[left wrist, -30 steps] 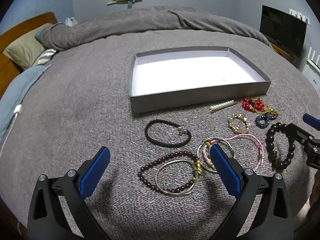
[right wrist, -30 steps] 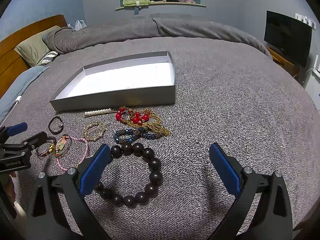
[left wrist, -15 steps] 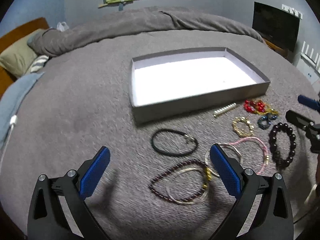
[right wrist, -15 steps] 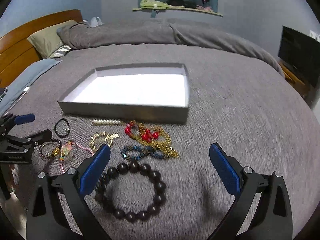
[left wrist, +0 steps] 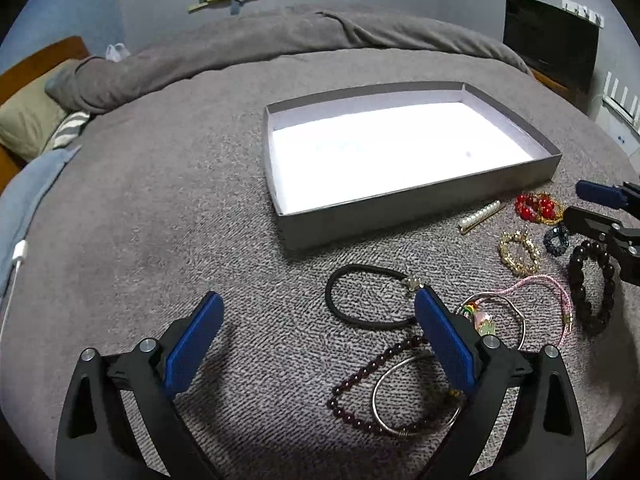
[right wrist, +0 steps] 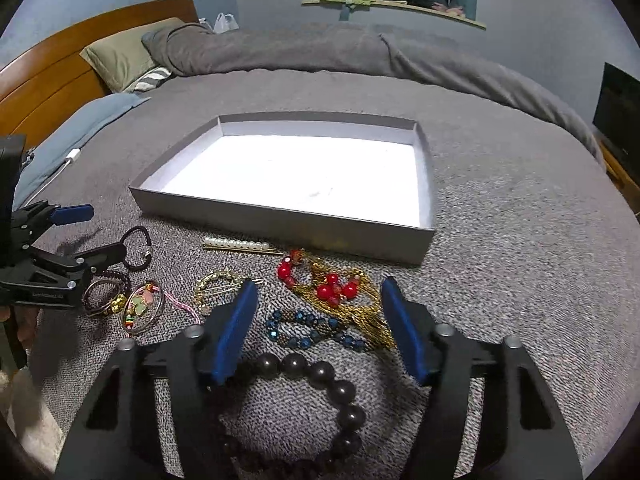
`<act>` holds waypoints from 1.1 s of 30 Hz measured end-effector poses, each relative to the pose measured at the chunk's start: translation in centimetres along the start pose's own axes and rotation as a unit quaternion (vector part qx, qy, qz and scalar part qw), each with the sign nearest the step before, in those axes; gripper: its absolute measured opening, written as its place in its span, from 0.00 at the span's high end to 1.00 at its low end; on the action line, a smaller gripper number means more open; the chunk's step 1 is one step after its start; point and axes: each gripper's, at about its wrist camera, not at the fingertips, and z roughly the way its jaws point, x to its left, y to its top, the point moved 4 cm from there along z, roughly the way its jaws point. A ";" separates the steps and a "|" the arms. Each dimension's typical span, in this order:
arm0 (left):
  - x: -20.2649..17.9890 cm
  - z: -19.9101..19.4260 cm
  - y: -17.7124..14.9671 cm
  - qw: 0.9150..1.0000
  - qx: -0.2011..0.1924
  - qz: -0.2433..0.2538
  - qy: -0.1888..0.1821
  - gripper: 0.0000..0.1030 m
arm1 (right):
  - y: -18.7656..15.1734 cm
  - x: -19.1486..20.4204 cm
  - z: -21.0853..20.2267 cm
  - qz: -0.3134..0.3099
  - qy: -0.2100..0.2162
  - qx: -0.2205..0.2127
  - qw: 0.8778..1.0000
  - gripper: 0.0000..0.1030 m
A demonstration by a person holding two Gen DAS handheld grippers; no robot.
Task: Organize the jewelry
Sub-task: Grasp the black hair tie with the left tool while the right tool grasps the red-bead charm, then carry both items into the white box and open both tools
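Jewelry lies loose on the bed just in front of the empty grey tray (right wrist: 280, 216). Both grippers hover, jaws apart, the right gripper (right wrist: 316, 320) over the tangled red-bead chain (right wrist: 332, 288); I reckon it could snag the blue beads (right wrist: 312, 328) touching it.

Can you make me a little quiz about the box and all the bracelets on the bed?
1. True or false: the box already has jewelry inside.
2. Which lies nearest the box's front wall? A) the pearl clip B) the dark bead bracelet C) the pink cord
3. Fill in: the right claw is open above the ____ bead bracelet.

Key
1. False. Its white floor is bare.
2. A. The clip lies just in front of the wall.
3. Blue. The left claw is open too, beside the black hair tie.
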 end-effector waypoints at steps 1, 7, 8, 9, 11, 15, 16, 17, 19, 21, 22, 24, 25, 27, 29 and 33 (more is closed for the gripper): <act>0.1 0.0 0.0 1.000 -0.003 -0.003 -0.004 0.09 | 0.1 0.1 0.2 -0.002 0.002 0.002 1.000 0.50; -0.1 1.0 -0.2 1.000 0.013 0.000 -0.023 0.38 | 0.6 0.7 1.3 -0.014 0.010 0.008 1.000 0.66; -0.2 1.1 -0.2 1.000 0.015 0.001 -0.027 0.41 | 0.8 0.8 1.6 -0.017 0.011 0.009 1.000 0.67; -0.2 1.2 -0.3 0.999 0.017 0.001 -0.032 0.44 | 0.8 0.8 1.7 -0.019 0.010 0.010 1.000 0.68; -0.3 1.4 -0.3 0.999 0.020 0.000 -0.041 0.46 | 1.0 0.7 2.1 -0.023 0.007 0.013 1.000 0.69; -0.3 1.9 -0.4 0.999 0.027 0.000 -0.047 0.53 | 1.3 0.4 2.8 -0.032 0.000 0.017 0.999 0.72; -0.3 2.1 -0.4 0.998 0.030 -0.001 -0.050 0.54 | 1.4 0.4 2.9 -0.034 0.002 0.019 0.999 0.75; -0.4 2.2 -0.4 0.998 0.031 -0.002 -0.054 0.56 | 1.4 0.5 3.0 -0.036 0.003 0.019 0.999 0.77; -0.5 2.3 -0.4 0.998 0.033 -0.002 -0.062 0.63 | 1.5 0.7 3.2 -0.045 0.005 0.020 0.999 0.81; -0.6 2.3 -0.5 0.997 0.033 -0.001 -0.071 0.72 | 1.5 0.8 3.3 -0.049 0.005 0.021 0.999 0.87; -0.7 2.3 -0.5 0.997 0.033 0.000 -0.076 0.80 | 1.5 0.7 3.3 -0.048 0.004 0.019 0.999 0.89; -0.8 2.1 -0.5 0.997 0.030 0.004 -0.077 0.95 | 1.5 0.5 3.1 -0.046 0.005 0.016 0.999 0.93; -0.8 2.0 -0.5 0.997 0.030 0.005 -0.078 0.96 | 1.5 0.4 2.9 -0.043 0.006 0.014 0.999 0.99; -0.7 1.8 -0.5 0.996 0.026 0.003 -0.080 0.96 | 1.6 0.1 2.6 -0.037 0.011 0.011 0.999 0.99; -0.6 1.3 -0.4 0.997 0.019 0.000 -0.081 0.96 | 1.7 -0.1 1.9 -0.033 0.013 0.003 0.999 0.99; -0.5 -0.7 0.1 0.997 -0.008 0.002 -0.079 0.96 | 2.3 -0.5 0.2 -0.024 0.017 -0.019 0.999 1.00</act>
